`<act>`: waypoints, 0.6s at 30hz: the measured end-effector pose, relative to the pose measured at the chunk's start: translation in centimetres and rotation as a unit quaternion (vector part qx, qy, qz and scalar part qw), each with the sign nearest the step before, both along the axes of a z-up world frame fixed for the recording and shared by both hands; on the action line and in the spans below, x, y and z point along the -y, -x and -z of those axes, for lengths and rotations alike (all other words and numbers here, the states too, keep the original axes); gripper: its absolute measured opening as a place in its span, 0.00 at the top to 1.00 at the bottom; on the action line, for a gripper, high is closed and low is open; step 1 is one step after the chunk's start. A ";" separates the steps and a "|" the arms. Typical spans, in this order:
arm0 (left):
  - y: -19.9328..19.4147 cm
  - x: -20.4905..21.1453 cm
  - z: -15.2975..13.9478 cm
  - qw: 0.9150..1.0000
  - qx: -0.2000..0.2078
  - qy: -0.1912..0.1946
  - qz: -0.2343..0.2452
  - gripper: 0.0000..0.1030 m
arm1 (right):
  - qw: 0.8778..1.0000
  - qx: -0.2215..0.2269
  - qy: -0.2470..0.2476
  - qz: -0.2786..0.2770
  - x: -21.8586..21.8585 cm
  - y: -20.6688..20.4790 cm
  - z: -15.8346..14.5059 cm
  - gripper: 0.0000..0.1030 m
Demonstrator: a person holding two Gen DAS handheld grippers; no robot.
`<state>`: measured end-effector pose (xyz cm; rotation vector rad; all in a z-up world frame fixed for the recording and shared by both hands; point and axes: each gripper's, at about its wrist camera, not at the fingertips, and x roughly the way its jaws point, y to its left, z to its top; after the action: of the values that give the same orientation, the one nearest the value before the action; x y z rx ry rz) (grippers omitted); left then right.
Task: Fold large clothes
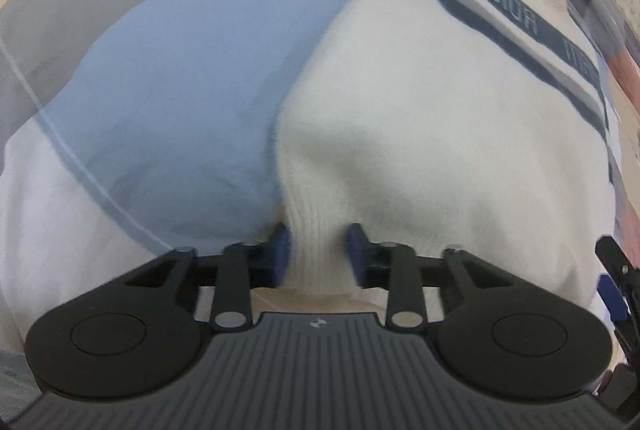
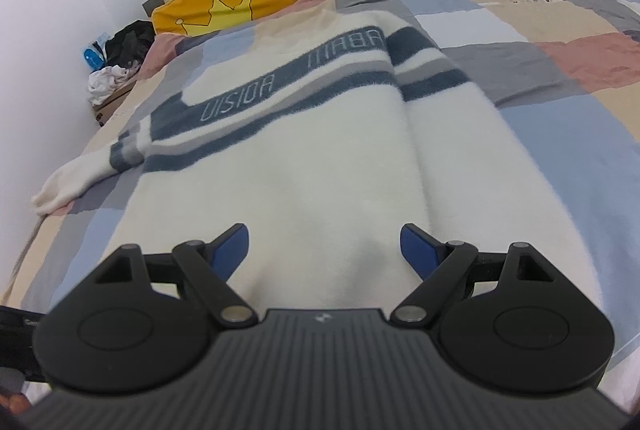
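A white fleecy sweater (image 2: 320, 157) with dark blue bands is spread flat on a bed covered by a patchwork quilt (image 2: 540, 41); one sleeve (image 2: 80, 177) is stretched toward the bed's edge. In the left wrist view, the left gripper (image 1: 318, 256) is seen with its fingers (image 1: 280, 250) narrowed around the ribbed hem (image 1: 316, 254); the pads appear to be pressed on the knit, though blur makes this uncertain. The right gripper (image 2: 324, 254) is held over the sweater body with fingers wide and nothing between them. The garment is judged soft, light and floppy, likely to sag when lifted. The firmer ribbed hem or cuff is best gripped.
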<state>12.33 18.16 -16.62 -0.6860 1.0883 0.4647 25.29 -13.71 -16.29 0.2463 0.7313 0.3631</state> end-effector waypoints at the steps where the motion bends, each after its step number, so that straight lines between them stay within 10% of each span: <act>1: 0.1 -0.1 -0.1 1.000 0.005 0.006 0.000 0.83 | 1.000 0.000 0.000 0.000 0.0 -0.1 0.0 0.18; 10: 3.4 -3.0 -4.1 0.998 0.041 0.036 -0.013 0.90 | 1.000 0.007 0.008 -0.009 -0.7 0.1 -0.2 0.18; 18: 4.0 -5.9 -7.7 0.999 0.036 -0.020 -0.035 0.91 | 1.000 0.014 0.007 -0.004 -0.6 0.4 -0.6 0.18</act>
<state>8.29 24.02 -8.94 -0.7019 0.9880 0.5170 24.93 -13.15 -15.70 0.2256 0.7081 0.3688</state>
